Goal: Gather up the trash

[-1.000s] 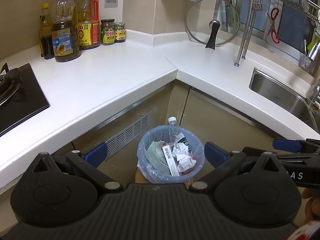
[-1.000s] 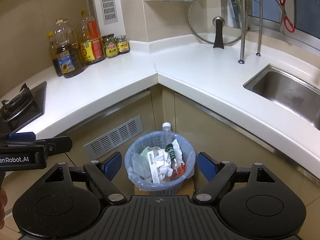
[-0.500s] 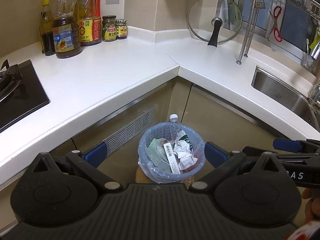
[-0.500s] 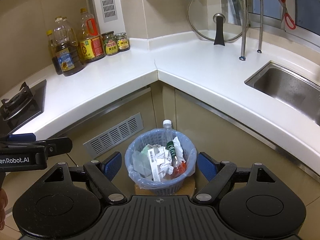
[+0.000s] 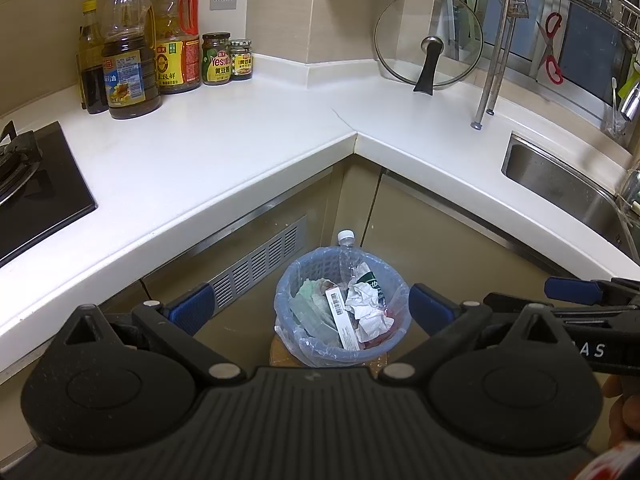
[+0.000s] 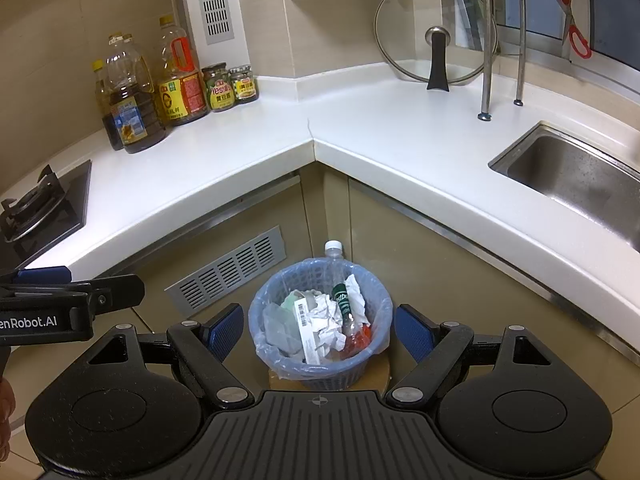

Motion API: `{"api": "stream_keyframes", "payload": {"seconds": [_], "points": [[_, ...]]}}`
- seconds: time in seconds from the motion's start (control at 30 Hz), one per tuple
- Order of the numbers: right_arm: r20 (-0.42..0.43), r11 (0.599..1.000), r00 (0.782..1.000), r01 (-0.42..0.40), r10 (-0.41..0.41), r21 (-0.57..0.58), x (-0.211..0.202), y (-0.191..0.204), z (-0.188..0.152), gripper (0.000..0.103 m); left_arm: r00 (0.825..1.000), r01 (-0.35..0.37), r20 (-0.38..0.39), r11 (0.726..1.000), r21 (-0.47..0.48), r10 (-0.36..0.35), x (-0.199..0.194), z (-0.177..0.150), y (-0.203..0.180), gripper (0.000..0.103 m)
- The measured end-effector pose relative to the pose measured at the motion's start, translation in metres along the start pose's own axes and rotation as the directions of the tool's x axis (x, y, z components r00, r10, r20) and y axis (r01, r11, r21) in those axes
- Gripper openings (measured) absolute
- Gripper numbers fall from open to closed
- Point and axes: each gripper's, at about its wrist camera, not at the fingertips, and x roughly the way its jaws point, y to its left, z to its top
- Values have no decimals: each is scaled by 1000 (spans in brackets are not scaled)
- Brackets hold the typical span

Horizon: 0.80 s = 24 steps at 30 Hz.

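Note:
A blue basket bin (image 5: pixel 380 350) (image 6: pixel 378 304) lined with a clear bag stands on the floor in the corner under the white counter. It holds crumpled paper (image 5: pixel 366 308) (image 6: pixel 326 322), a white barcoded strip (image 5: pixel 342 320) (image 6: pixel 306 330), greenish wrappers and a clear bottle (image 6: pixel 340 280) with a white cap. My left gripper (image 5: pixel 310 310) hangs above and in front of the bin, jaws wide and empty. My right gripper (image 6: pixel 318 328) is likewise open and empty over the bin. Each gripper shows at the other view's edge.
The white L-shaped counter (image 5: pixel 224 148) carries oil bottles (image 5: pixel 128 60) and jars (image 5: pixel 216 58) at back left and a glass lid (image 5: pixel 430 40) in the corner. A black hob (image 5: pixel 32 184) is at left, a steel sink (image 6: pixel 576 172) at right. A vent grille (image 6: pixel 228 268) sits in the cabinet.
The picture has shifted very slightly, with the bin sitting a touch lower in frame. Both grippers stay open and nothing was picked up or dropped.

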Motion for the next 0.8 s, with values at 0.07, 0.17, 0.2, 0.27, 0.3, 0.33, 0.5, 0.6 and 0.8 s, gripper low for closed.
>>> {"api": "stream_keyframes", "payload": {"seconds": [0.07, 0.17, 0.2, 0.27, 0.3, 0.33, 0.5, 0.6, 0.8], "points": [[0, 1000, 1000, 1, -1, -1, 0, 0, 0, 82, 1000, 1, 1, 1000, 0, -1, 0, 0, 0, 102], [0, 1000, 1000, 2, -2, 1, 0, 1, 0, 82, 1000, 3, 4, 1000, 0, -3, 1, 2, 1, 102], [0, 1000, 1000, 1, -1, 1, 0, 0, 0, 82, 1000, 4, 5, 1000, 0, -4, 1, 3, 0, 102], [0, 1000, 1000, 2, -2, 0, 0, 1, 0, 82, 1000, 5, 6, 1000, 0, -5, 1, 4, 2, 102], [0, 1000, 1000, 1, -1, 0, 0, 0, 0, 82, 1000, 5, 6, 1000, -1, -5, 1, 4, 2, 102], [0, 1000, 1000, 1, -1, 0, 0, 0, 0, 82, 1000, 6, 6, 1000, 0, -6, 2, 5, 1, 102], [0, 1000, 1000, 0, 0, -2, 0, 0, 1, 82, 1000, 6, 7, 1000, 1, -6, 1, 3, 2, 102], [0, 1000, 1000, 0, 0, -1, 0, 0, 1, 82, 1000, 6, 7, 1000, 0, -6, 1, 3, 2, 102], [-1, 1000, 1000, 0, 0, -1, 0, 0, 1, 82, 1000, 7, 7, 1000, 1, -7, 1, 3, 2, 102]]}}
